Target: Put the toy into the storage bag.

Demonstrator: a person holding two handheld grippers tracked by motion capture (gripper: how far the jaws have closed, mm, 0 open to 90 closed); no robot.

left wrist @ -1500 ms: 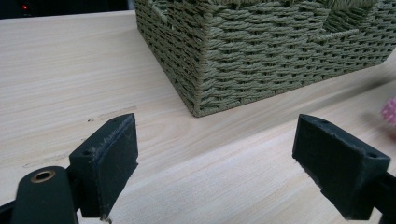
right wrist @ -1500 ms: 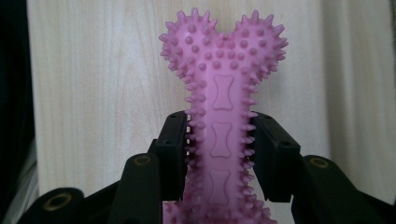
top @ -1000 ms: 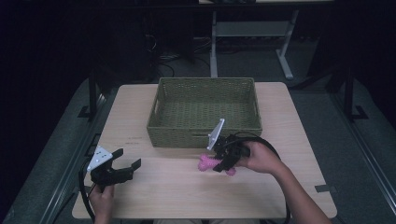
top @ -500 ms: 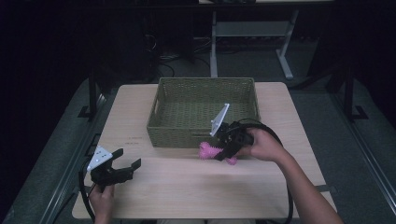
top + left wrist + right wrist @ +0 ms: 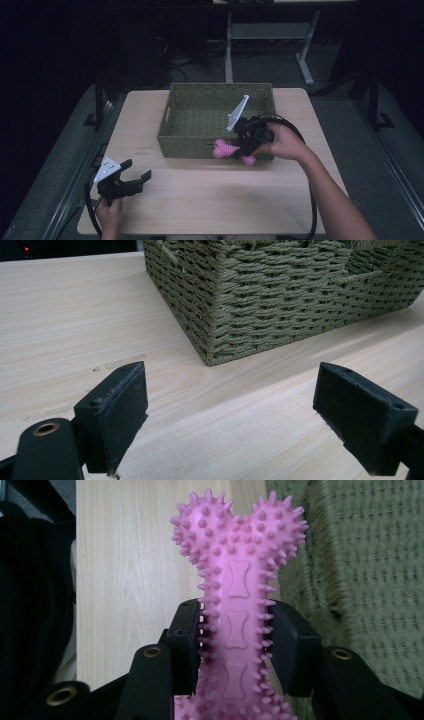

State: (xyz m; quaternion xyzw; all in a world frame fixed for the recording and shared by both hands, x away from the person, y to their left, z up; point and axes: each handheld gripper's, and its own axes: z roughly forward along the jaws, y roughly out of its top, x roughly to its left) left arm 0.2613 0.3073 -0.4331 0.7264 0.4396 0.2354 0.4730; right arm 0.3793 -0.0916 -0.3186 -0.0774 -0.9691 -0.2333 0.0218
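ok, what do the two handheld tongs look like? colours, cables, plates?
Both tongs, left and right, are matte black with two blocky jaws and brass-coloured rivets near the base. Each carries a pale grey three-cornered plate on top and trails a black cable. The forearms are bare; no sleeves are visible.

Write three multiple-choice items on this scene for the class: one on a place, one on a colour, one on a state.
1. Where is the bone-shaped toy?
A. Lifted at the basket's near wall
B. Lying flat on the table
C. On the floor

2. What colour is the toy?
A. Green
B. Pink
C. Blue

3. How do the left tongs stand?
A. Shut on the toy
B. Shut on the basket rim
C. Open, with nothing between them

Key:
1 A, since the high view shows the right tongs holding it up against the basket's front.
2 B, since the spiky toy is plainly pink in the right gripper view.
3 C, since the left gripper view shows bare table between the jaws.
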